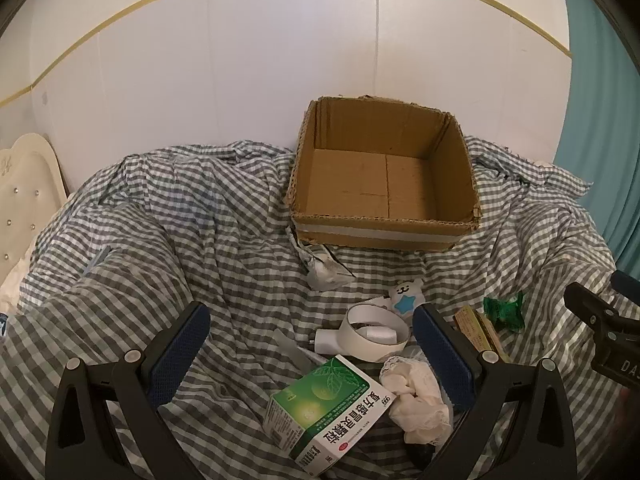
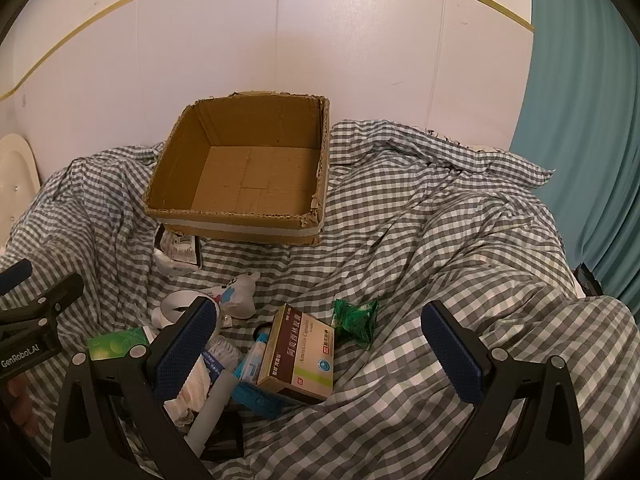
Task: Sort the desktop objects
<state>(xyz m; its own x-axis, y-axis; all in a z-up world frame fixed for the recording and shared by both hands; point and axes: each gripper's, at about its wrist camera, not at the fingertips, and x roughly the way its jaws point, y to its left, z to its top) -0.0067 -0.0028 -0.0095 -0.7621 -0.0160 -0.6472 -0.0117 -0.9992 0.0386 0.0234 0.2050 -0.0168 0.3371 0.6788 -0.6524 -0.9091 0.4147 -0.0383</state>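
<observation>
While both grippers hover with jaws spread wide and empty, the green medicine box (image 1: 328,412) lies slantwise on the checked bedsheet (image 1: 160,240) between the left gripper (image 1: 312,348) jaws, nearer than the right gripper (image 2: 320,344), cardboard box (image 1: 384,184) beyond.

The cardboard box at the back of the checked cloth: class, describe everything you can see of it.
The cardboard box is plain brown corrugated card, open at the top, with its flaps gone and ragged, torn rims. Nothing lies inside; the seamed floor is bare. A pale tape band runs along its front wall. It sits upright on the checked cloth, by the white wall. A crumpled silver packet lies at its front left corner.
</observation>
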